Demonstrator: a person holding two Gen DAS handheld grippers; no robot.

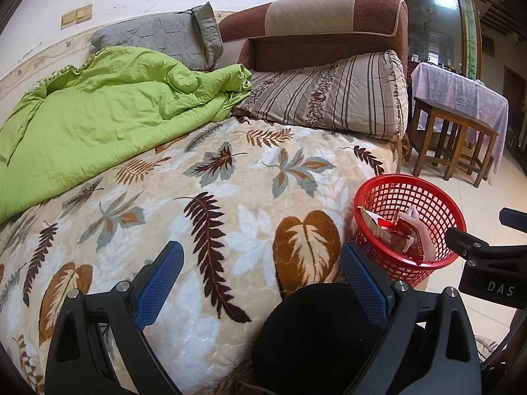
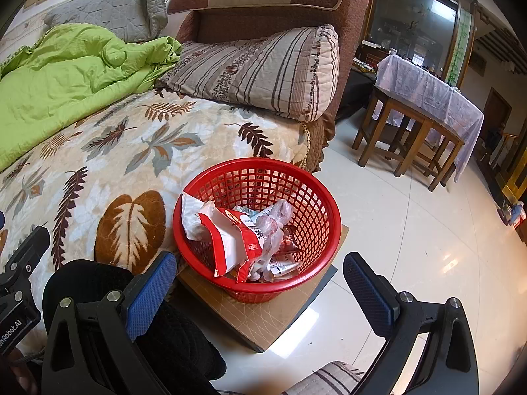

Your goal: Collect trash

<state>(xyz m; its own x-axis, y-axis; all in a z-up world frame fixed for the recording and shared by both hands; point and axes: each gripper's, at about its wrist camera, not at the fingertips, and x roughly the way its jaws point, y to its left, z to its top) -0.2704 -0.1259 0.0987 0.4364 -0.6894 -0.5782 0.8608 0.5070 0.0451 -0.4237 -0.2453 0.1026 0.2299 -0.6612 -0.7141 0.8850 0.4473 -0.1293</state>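
Both grippers are held low over the near edge of the bed [image 1: 204,177]. The left gripper [image 1: 262,279] has its jaws spread wide and holds nothing; it hovers above the leaf-print blanket [image 1: 230,217]. The right gripper [image 2: 260,283] is likewise spread wide and empty, aimed just short of the basket [image 2: 316,197].

Location of the trash: the red mesh basket stands on a flat board [image 2: 263,322] on the tiled floor [image 2: 411,247], hard against the bed's side. Inside lie a torn red-and-white wrapper [image 2: 230,243], a crumpled clear plastic bag [image 2: 273,227] and smaller packets beneath (too jumbled to identify). No loose trash is visible on the blanket, on the green quilt [image 1: 92,105] or on the floor in view, so collection appears near complete.

Handling judgement:
- Wrappers and film are light, limp and slick. Pinch at a crumpled fold or a torn edge, not a flat face.
- Expect items to sag and flutter; carry them low over the basket before letting go.
- The basket is light, stiff plastic and may slide or tip on the board if nudged. To lift it, grip the rim.
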